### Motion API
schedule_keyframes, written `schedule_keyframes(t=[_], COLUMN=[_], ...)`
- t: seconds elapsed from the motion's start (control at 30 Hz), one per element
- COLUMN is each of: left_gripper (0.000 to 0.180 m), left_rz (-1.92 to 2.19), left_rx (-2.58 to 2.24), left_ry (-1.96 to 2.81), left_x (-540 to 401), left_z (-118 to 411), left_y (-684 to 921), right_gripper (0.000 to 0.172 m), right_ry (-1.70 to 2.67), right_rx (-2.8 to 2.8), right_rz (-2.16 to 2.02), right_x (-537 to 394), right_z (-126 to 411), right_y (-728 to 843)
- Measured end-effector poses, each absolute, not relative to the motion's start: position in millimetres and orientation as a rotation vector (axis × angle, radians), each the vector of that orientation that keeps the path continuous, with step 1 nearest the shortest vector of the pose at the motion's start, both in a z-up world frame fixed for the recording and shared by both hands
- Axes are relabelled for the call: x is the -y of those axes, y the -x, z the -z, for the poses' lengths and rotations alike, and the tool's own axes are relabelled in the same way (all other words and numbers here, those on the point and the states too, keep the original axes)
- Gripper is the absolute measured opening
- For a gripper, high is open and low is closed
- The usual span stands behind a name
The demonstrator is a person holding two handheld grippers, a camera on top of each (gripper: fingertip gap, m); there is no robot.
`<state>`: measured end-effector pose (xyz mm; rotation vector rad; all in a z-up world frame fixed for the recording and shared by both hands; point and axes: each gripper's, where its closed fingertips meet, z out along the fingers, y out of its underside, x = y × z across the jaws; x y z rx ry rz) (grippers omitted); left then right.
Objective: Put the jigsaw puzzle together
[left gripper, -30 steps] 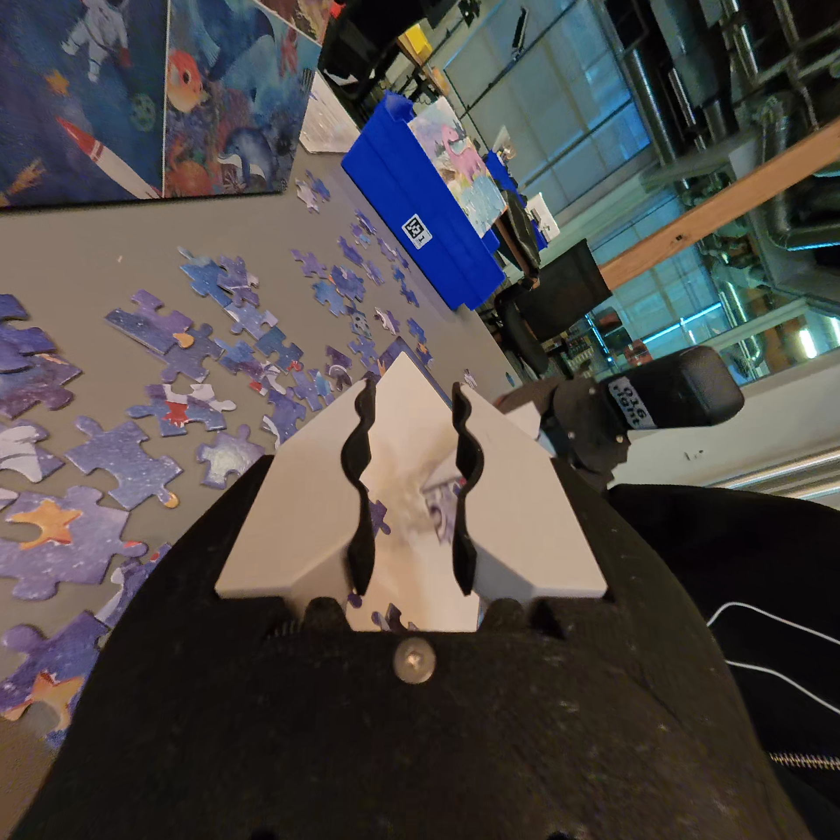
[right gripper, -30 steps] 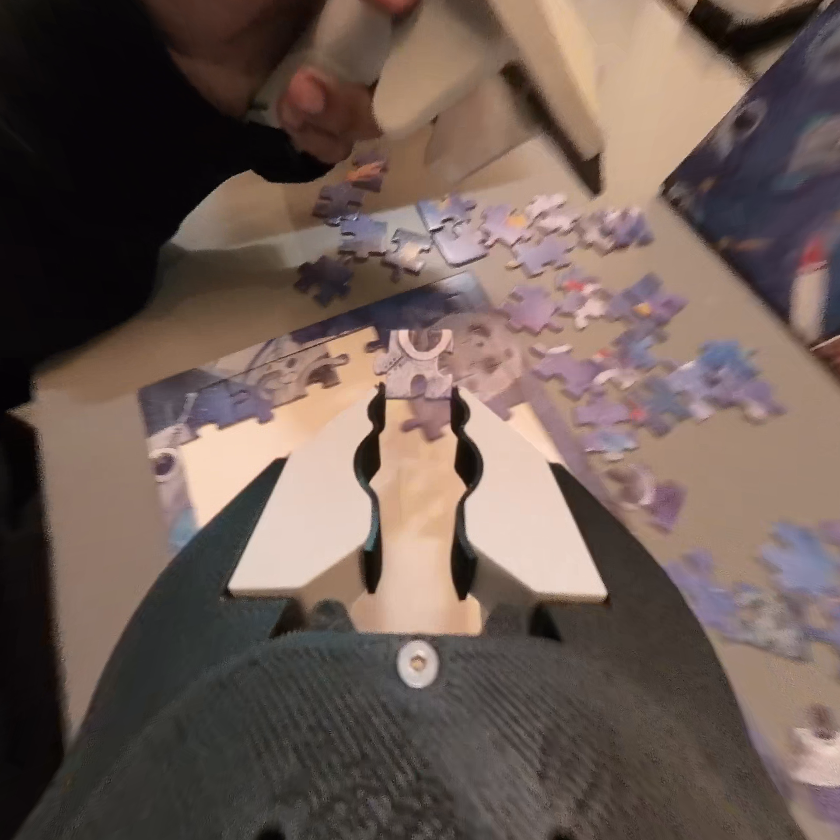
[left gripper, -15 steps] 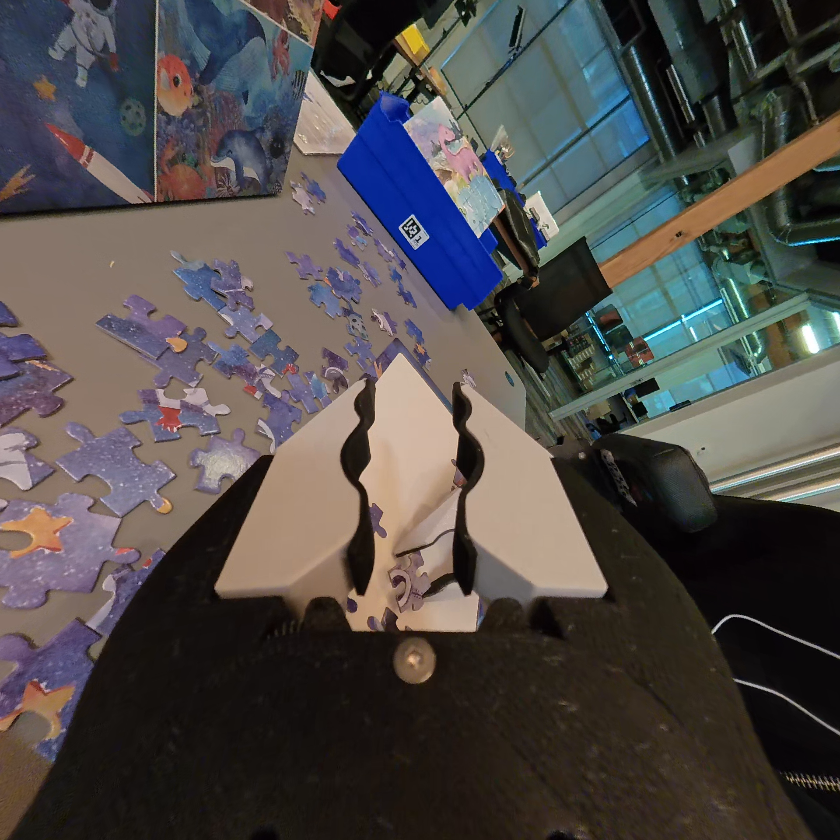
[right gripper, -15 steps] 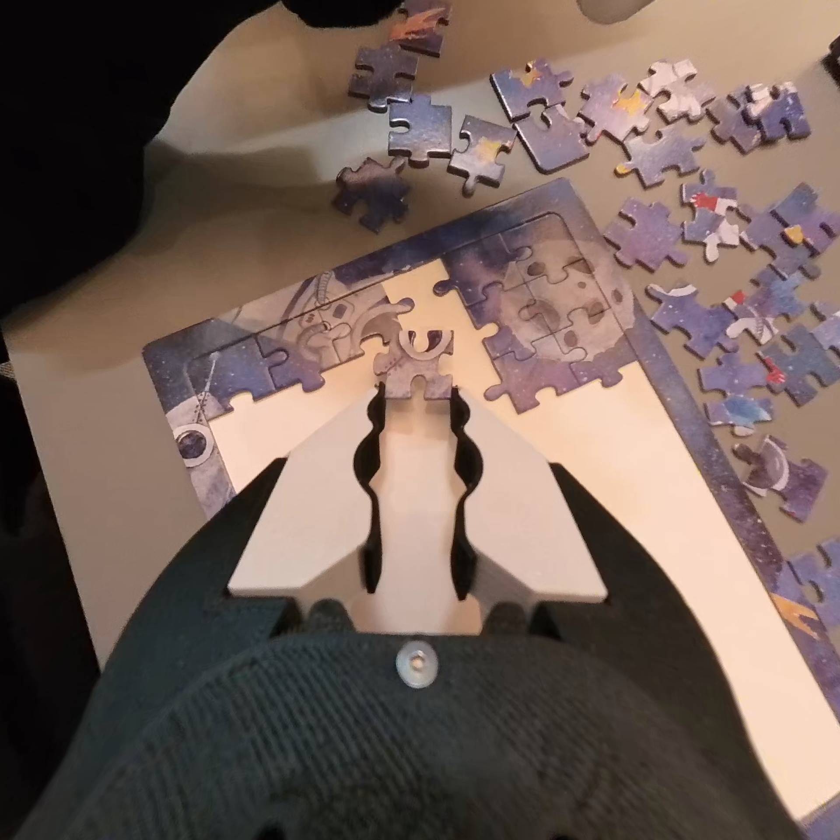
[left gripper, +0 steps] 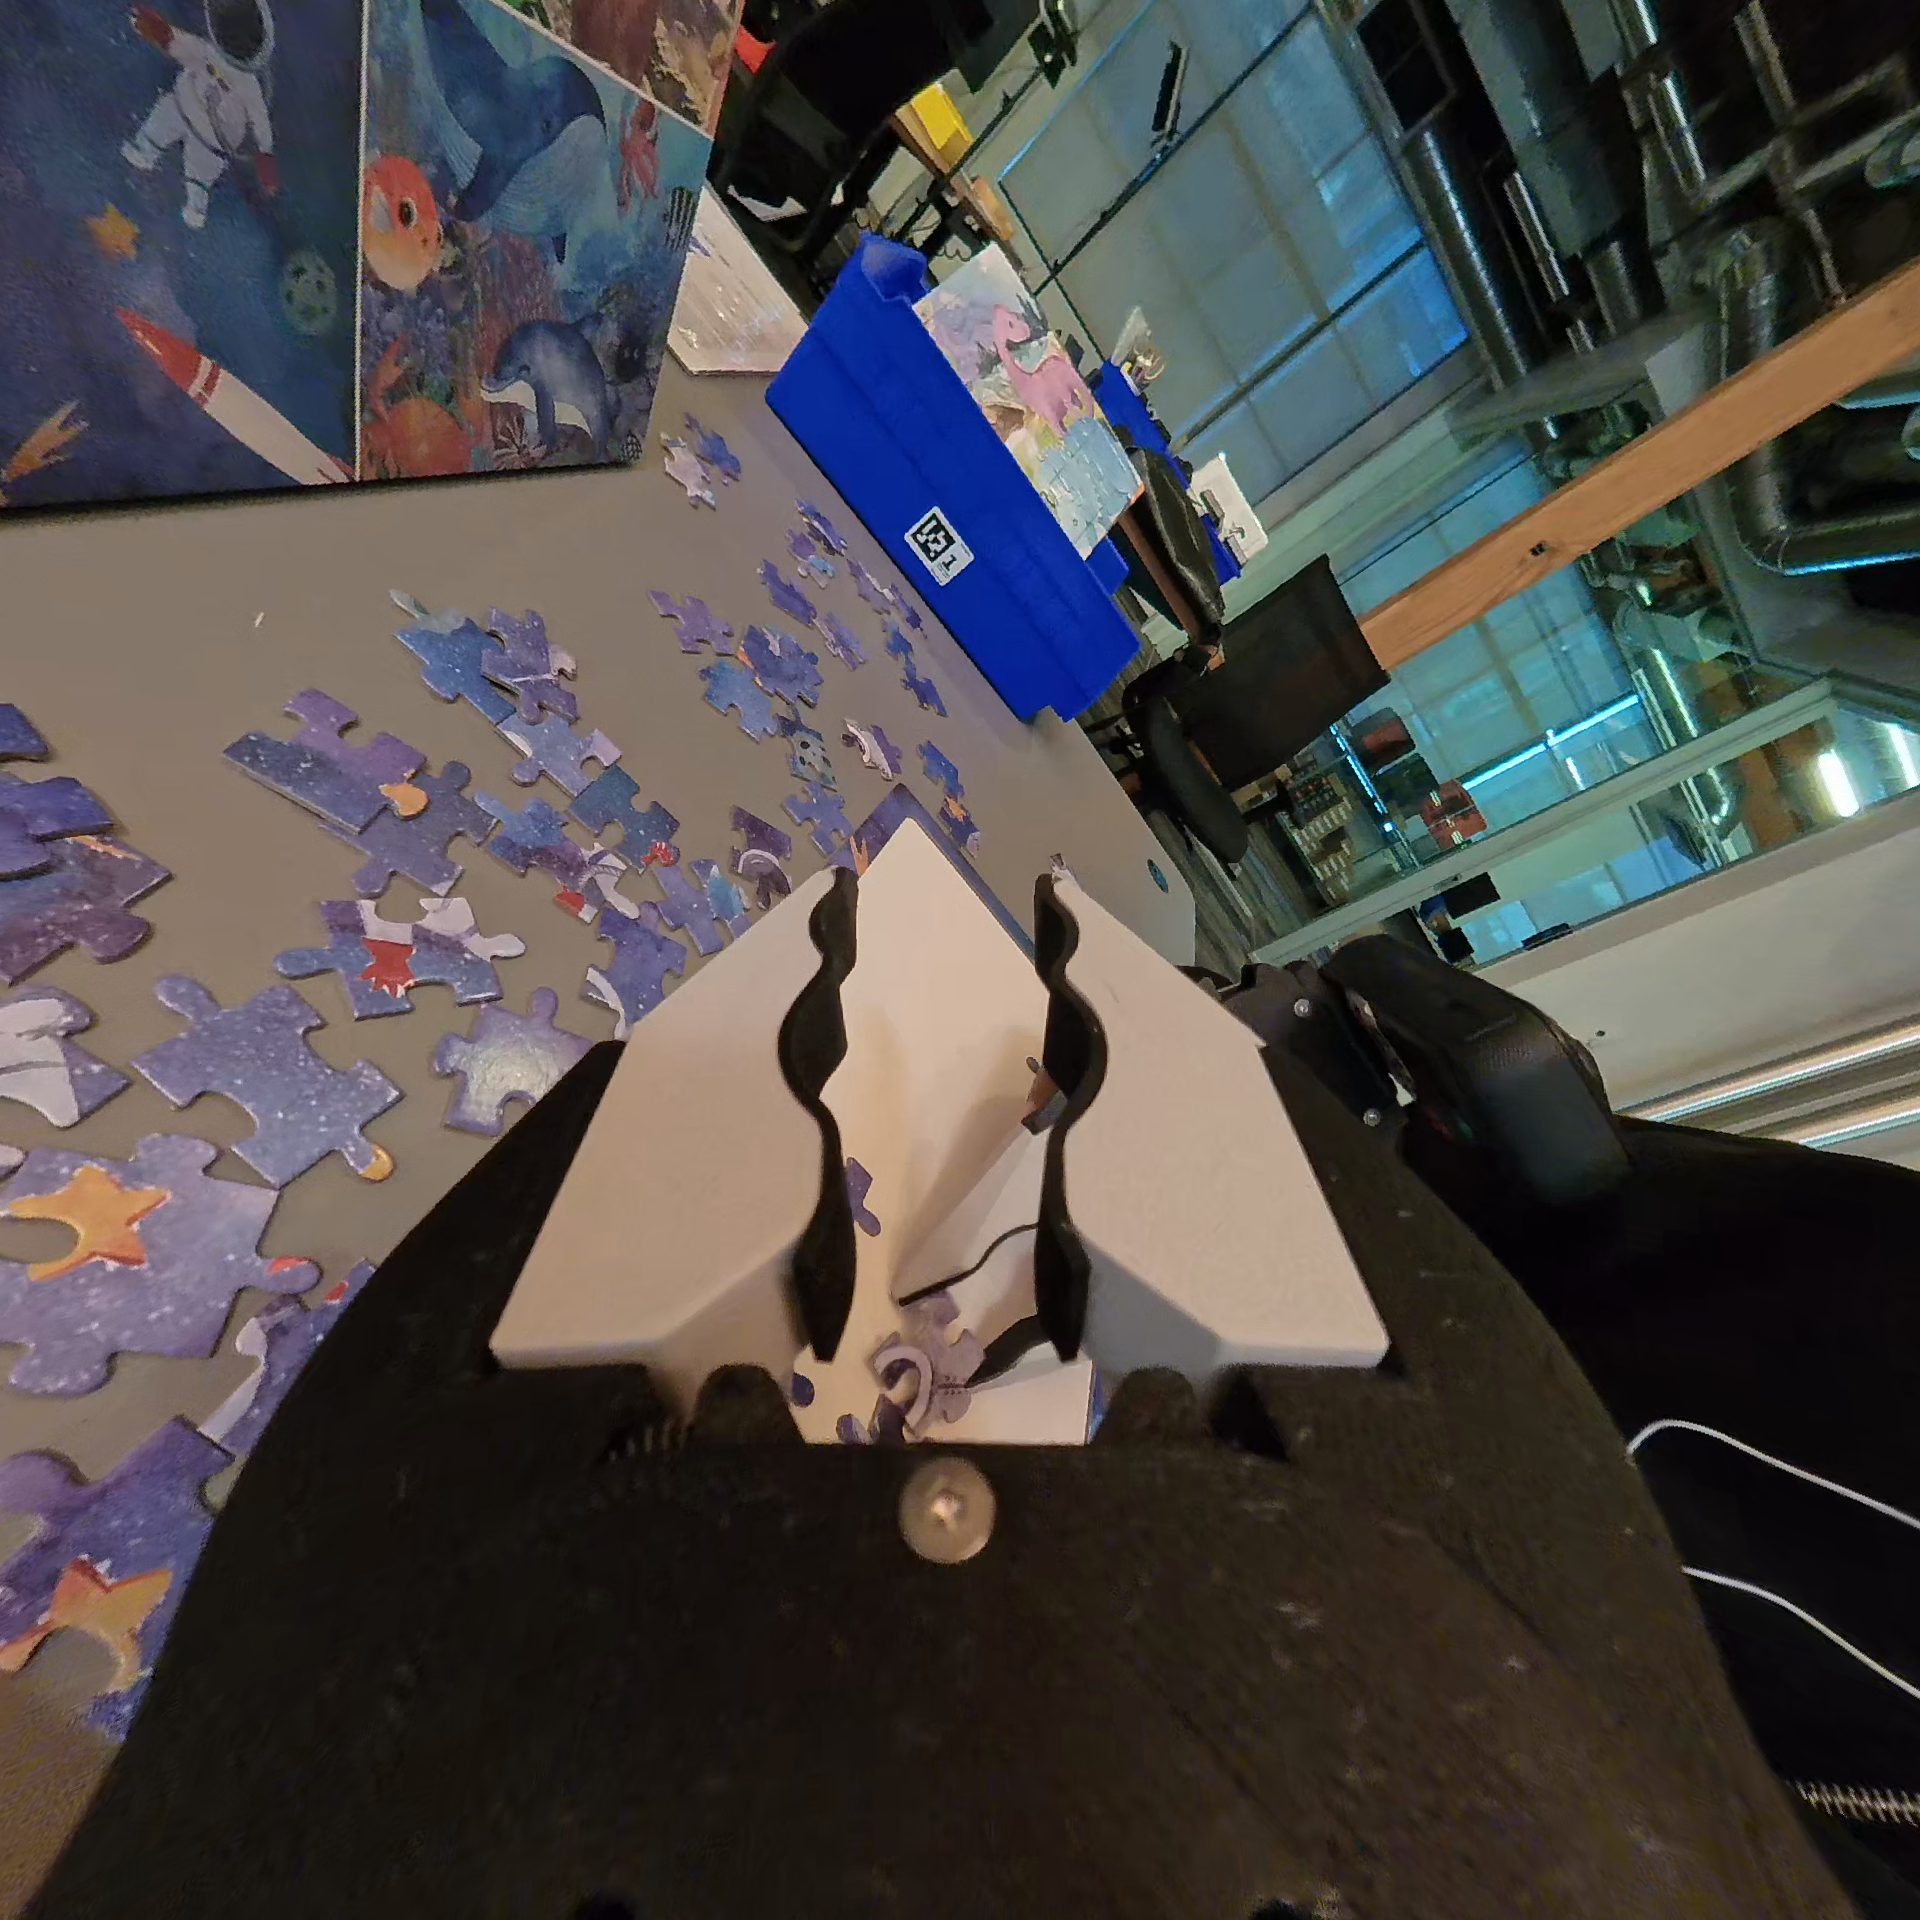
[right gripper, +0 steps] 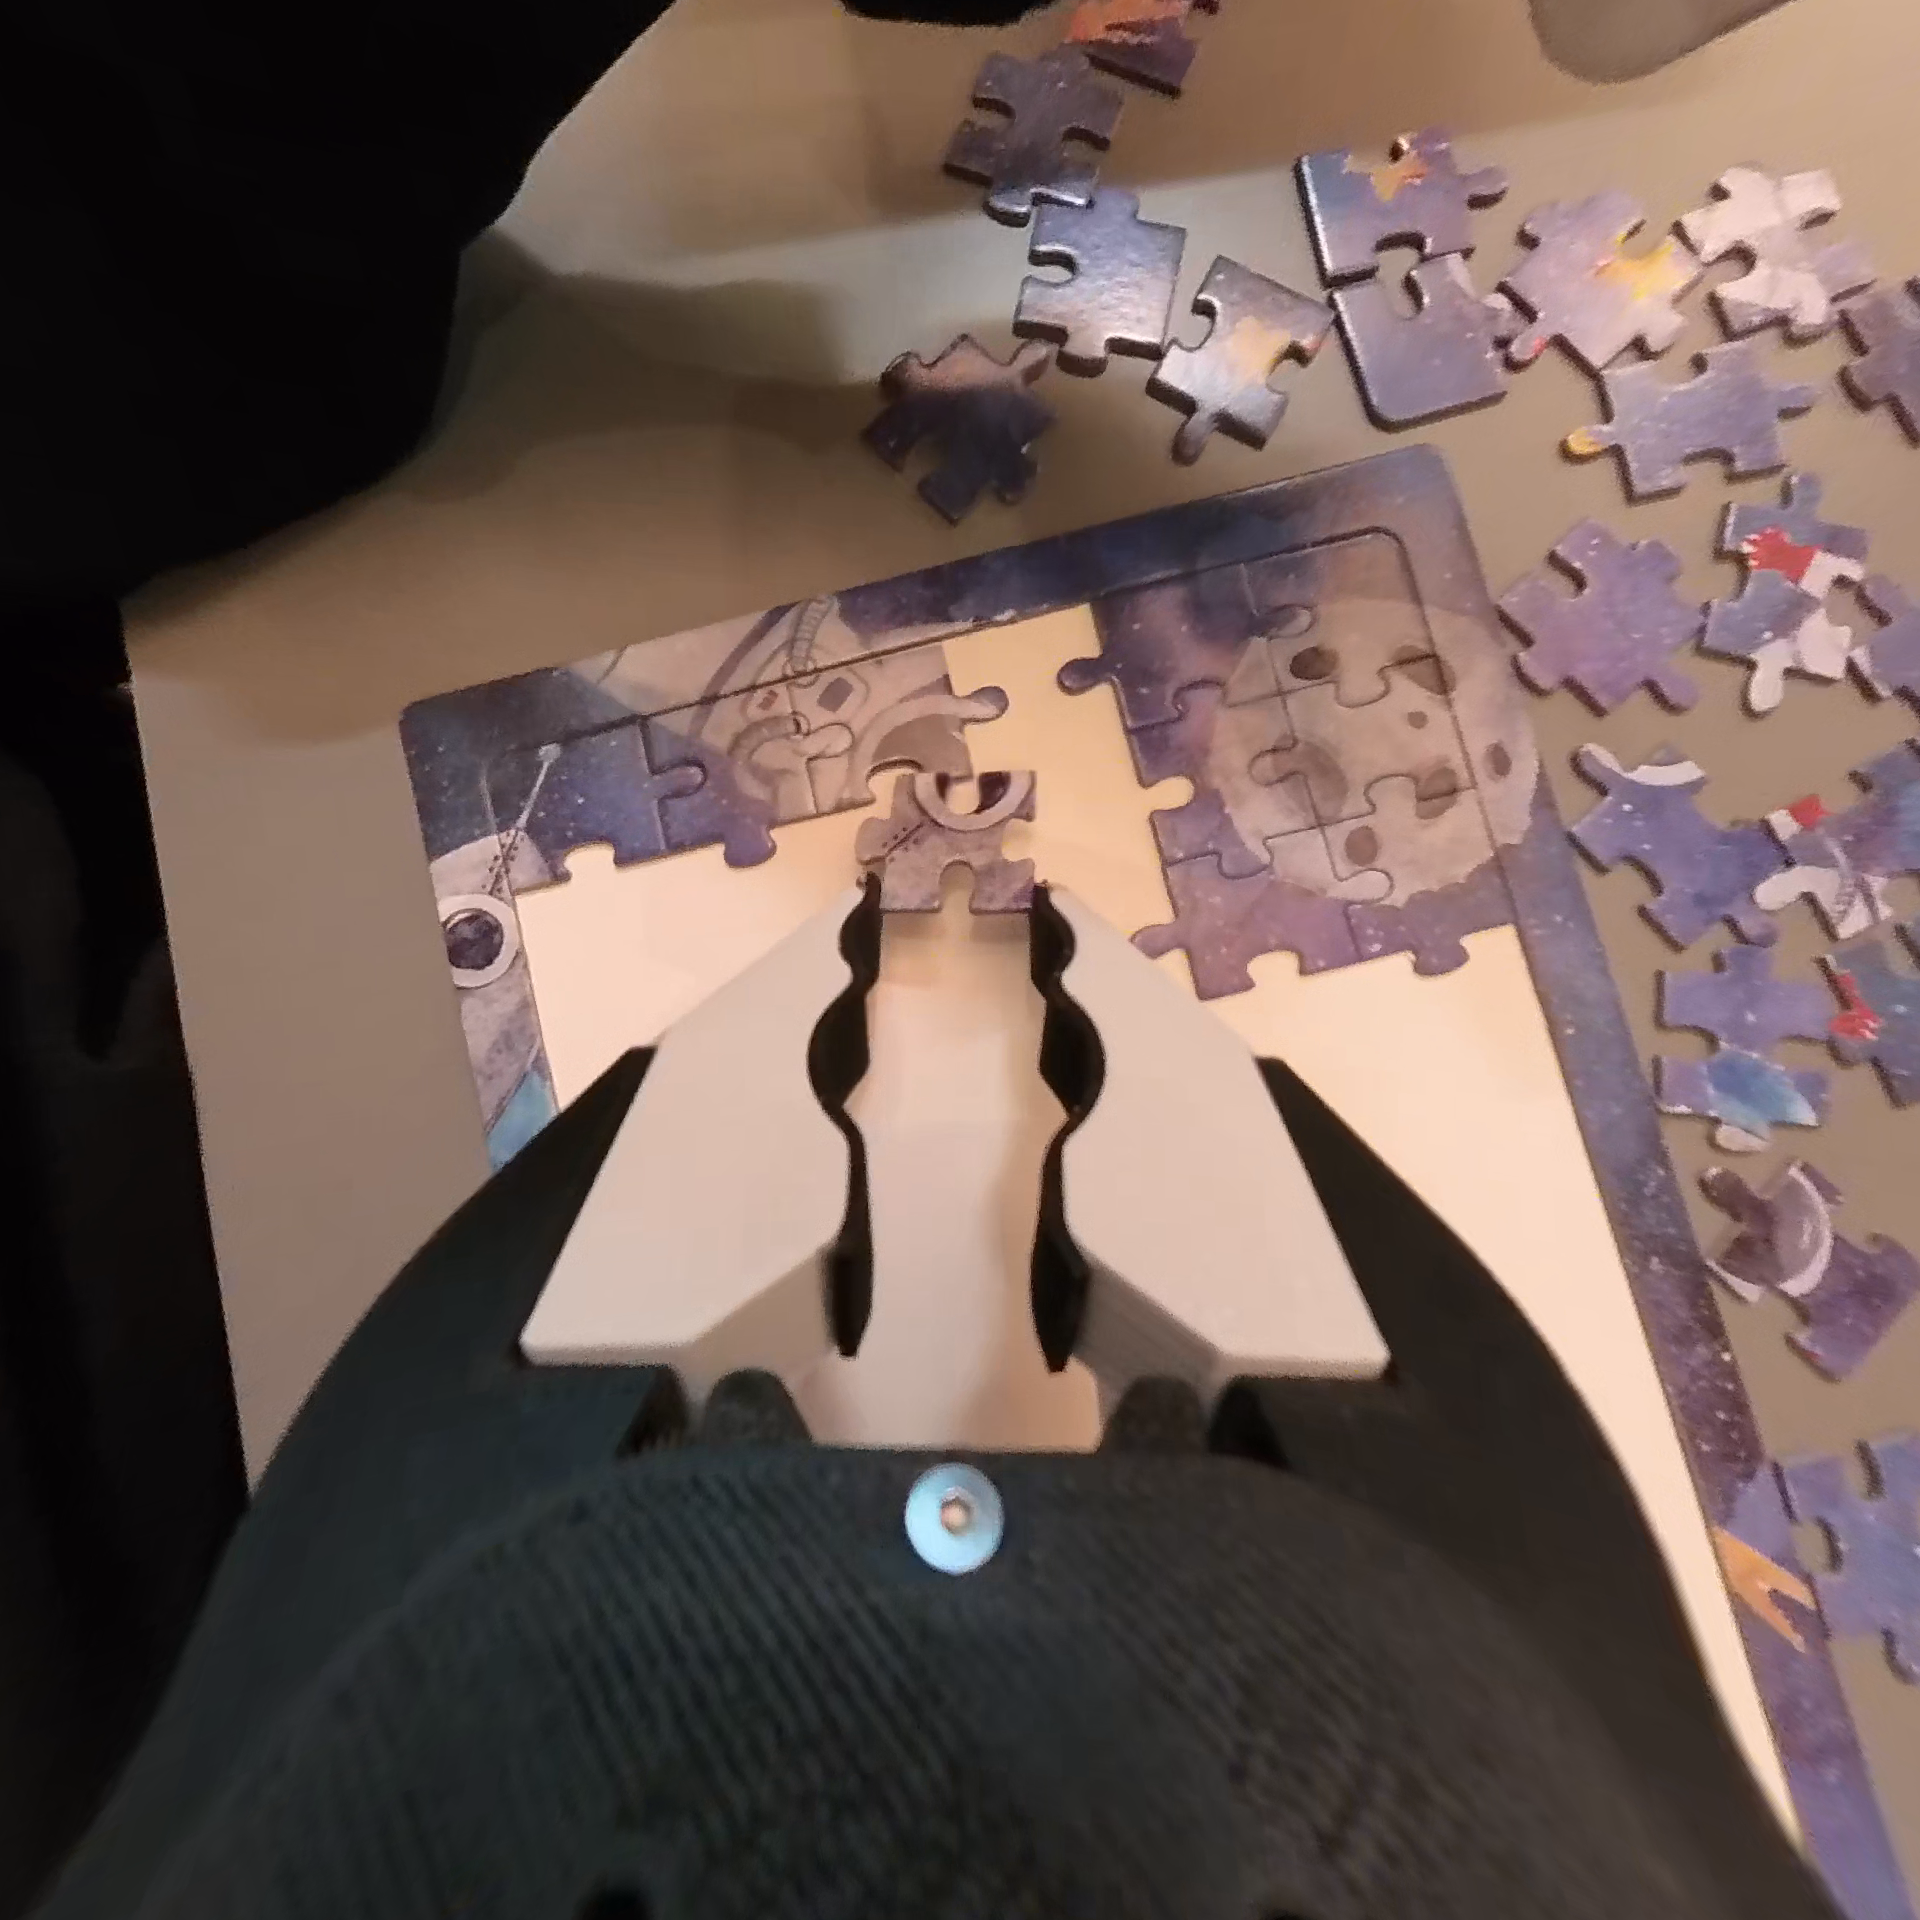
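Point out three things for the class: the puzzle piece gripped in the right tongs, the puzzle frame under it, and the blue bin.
Puzzle piece point(right gripper: 951, 840): right wrist view, centre of its grey-purple printed face.
Puzzle frame point(right gripper: 1652, 1091): right wrist view, its purple right border.
Blue bin point(left gripper: 935, 499): left wrist view, its long side wall.

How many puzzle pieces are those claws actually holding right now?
1. The right claw pinches a grey-purple piece at its fingertips, over the puzzle tray. The left claw is open, with nothing between its fingers.
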<state>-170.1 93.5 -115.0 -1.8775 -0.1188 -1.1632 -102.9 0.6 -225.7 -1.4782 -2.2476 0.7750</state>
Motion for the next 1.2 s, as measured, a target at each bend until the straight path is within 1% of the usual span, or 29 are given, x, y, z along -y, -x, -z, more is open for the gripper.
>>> schedule_keyframes(t=[0.23,0.5,0.67,0.9,0.97,1.1,1.2], left_gripper=[0.033,0.033,0.033,0.033,0.033,0.033,0.033], left_rz=[1.168,1.17,1.17,1.171,1.172,1.173,1.172], left_rx=[0.113,0.117,0.116,0.117,0.117,0.117,0.118], left_ry=[1.873,1.865,1.864,1.862,1.862,1.861,1.859], left_x=[-93,-94,-94,-94,-94,-94,-94], left_z=[114,113,113,113,113,113,112], left_y=[169,170,169,169,169,169,169], right_gripper=[0.028,0.033,0.028,0.026,0.028,0.037,0.041], right_ry=[1.464,1.434,1.449,1.442,1.4,1.281,1.272], right_rx=[2.294,2.321,2.374,2.353,2.329,2.322,2.334], right_rz=[-0.768,-0.766,-0.824,-0.861,-0.857,-0.846,-0.84], right_x=[0,2,11,10,8,10,9], right_z=[226,227,225,221,219,221,226], right_y=[99,95,84,83,88,97,100])
